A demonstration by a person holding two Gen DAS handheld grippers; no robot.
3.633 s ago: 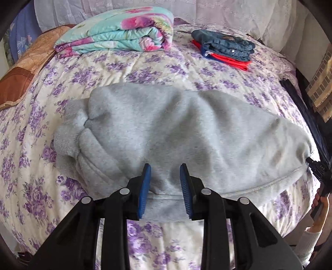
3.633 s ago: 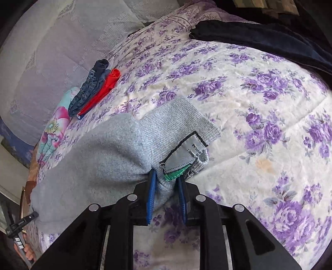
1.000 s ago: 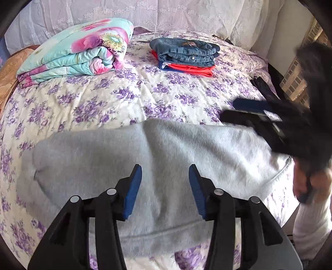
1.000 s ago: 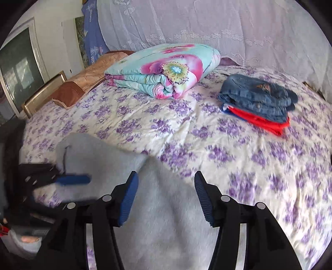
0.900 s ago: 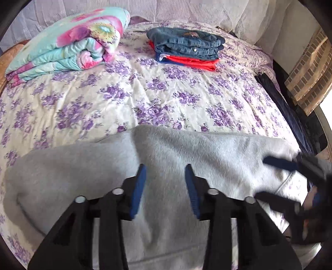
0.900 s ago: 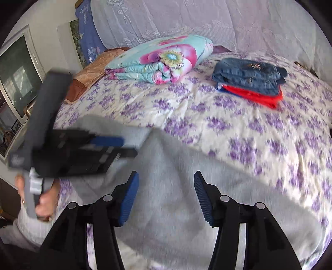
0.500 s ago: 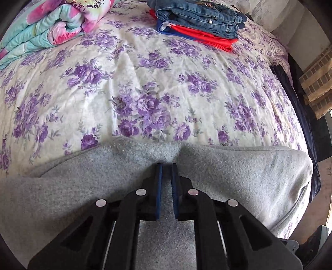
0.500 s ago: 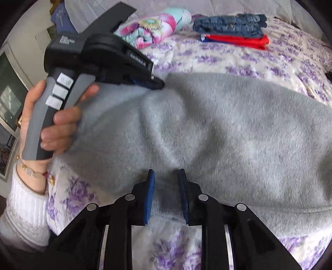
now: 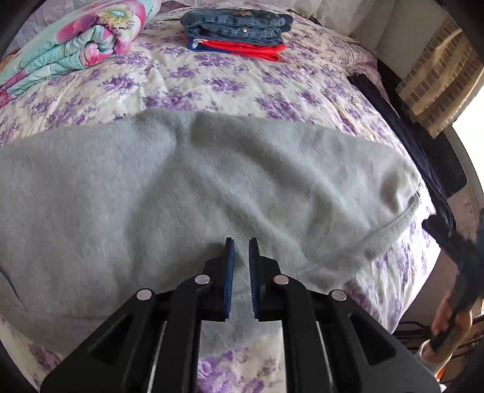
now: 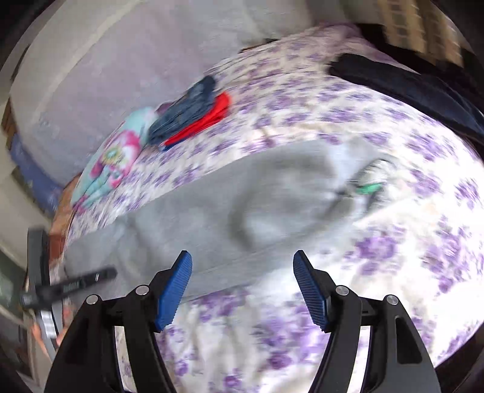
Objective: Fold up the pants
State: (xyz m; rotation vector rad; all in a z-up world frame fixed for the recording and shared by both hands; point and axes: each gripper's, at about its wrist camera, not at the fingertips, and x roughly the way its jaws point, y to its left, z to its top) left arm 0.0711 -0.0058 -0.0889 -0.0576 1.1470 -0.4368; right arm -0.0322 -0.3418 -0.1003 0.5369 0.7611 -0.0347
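The grey pants (image 9: 151, 187) lie crosswise on the flowered bedspread (image 9: 242, 81). Their waistband end with the green label (image 10: 367, 189) is on the right. My left gripper (image 9: 241, 251) points steeply down over the near half of the pants, shut, and it pinches a bit of the grey cloth; creases run toward its tips. My right gripper (image 10: 242, 263) hovers, blurred, above the near hem by the waist end. Its jaws are opening and nothing is between them. In the left wrist view it shows as a dark blur (image 9: 459, 251) in a hand at the right edge.
A rolled floral blanket (image 9: 75, 39) and a stack of jeans on red clothes (image 9: 236, 27) sit at the far side of the bed. A dark garment (image 9: 408, 145) hangs along the bed's right edge. Bare bedspread lies between the pants and the stack.
The left gripper shut at the far edge of the pants and drew back toward the near side. The right gripper closed at the near hem, then opened, rolled and swung to the waist end.
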